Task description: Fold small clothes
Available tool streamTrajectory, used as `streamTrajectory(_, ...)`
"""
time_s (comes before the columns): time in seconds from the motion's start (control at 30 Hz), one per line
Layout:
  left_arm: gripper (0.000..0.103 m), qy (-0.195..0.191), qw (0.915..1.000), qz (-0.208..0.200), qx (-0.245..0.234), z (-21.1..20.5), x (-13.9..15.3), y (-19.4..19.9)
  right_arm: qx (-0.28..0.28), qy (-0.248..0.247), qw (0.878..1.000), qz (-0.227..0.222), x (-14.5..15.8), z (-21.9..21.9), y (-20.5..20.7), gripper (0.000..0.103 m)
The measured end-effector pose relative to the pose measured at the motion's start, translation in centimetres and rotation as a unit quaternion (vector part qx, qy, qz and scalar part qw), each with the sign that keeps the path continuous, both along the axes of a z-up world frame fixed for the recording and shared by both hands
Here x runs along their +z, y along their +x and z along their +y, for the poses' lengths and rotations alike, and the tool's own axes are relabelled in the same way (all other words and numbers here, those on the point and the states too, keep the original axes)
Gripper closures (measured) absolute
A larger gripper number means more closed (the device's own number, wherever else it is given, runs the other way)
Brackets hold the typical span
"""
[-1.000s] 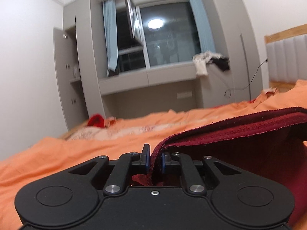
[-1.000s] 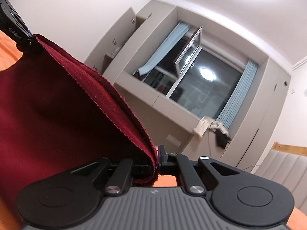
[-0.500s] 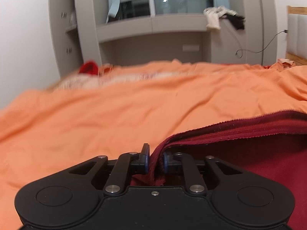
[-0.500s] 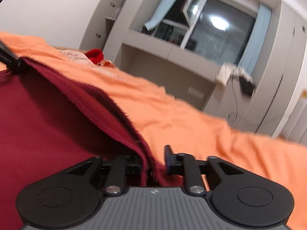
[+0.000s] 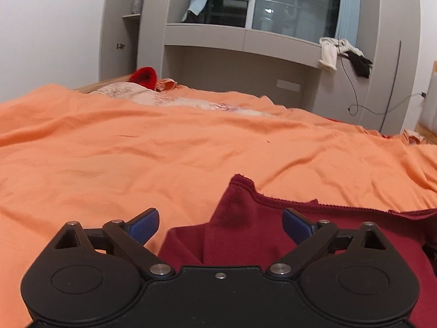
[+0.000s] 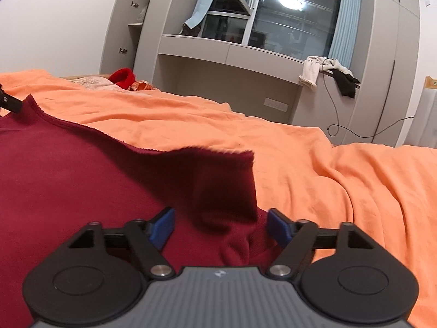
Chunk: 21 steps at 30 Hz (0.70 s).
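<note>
Under my tools spreads a wide, rumpled orange bedsheet [image 5: 169,147] that covers the bed right up to the grey built-in cabinet wall [image 5: 240,63] with its dark window [image 6: 289,19] and pale blue curtains [image 6: 337,24]. On the grey ledge lie crumpled white and black clothes [image 6: 327,73], with a black cable hanging below. At the far edge of the bed sits a bright red knitted thing [image 5: 143,78]. The dark red knit garment [image 6: 68,180] lies on the sheet near me, spanning both views. My left gripper [image 5: 220,225] is opening, a raised corner of the garment between its blue pads [image 5: 143,225], untouched. My right gripper [image 6: 220,225] is opening too, another corner standing loose between its pads.
</note>
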<state>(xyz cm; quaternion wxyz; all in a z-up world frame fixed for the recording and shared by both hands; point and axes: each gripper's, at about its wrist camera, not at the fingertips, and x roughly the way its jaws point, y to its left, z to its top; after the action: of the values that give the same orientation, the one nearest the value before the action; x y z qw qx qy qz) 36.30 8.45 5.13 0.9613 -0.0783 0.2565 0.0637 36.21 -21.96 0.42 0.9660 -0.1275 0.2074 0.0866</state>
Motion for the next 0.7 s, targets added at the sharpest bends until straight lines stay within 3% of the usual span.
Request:
streamTrajectory(0.17,0.006,-0.002,0.9990,0.033,0.029,0.5,-0.7,0.7,-0.012,-0.003,1.000,-0.002,0.0,0.2,0.6,0.000)
streamTrajectory(0.3,0.006,-0.024,0.9965,0.064,0.048,1.6,-1.8,1.5,-0.014,0.018,1.000,0.010,-0.2,-0.4,1.1,0.000)
streamTrajectory(0.43,0.004,-0.050,0.9938,0.076,0.063,2.6,-2.3,1.8,-0.039,0.076,0.996,0.037,-0.1,-2.4,2.1,0.000)
streamTrajectory(0.7,0.001,-0.037,0.9929,0.090,0.068,2.3,-2.7,2.2,-0.112,0.249,0.957,0.095,-1.0,-8.2,3.5,0.000)
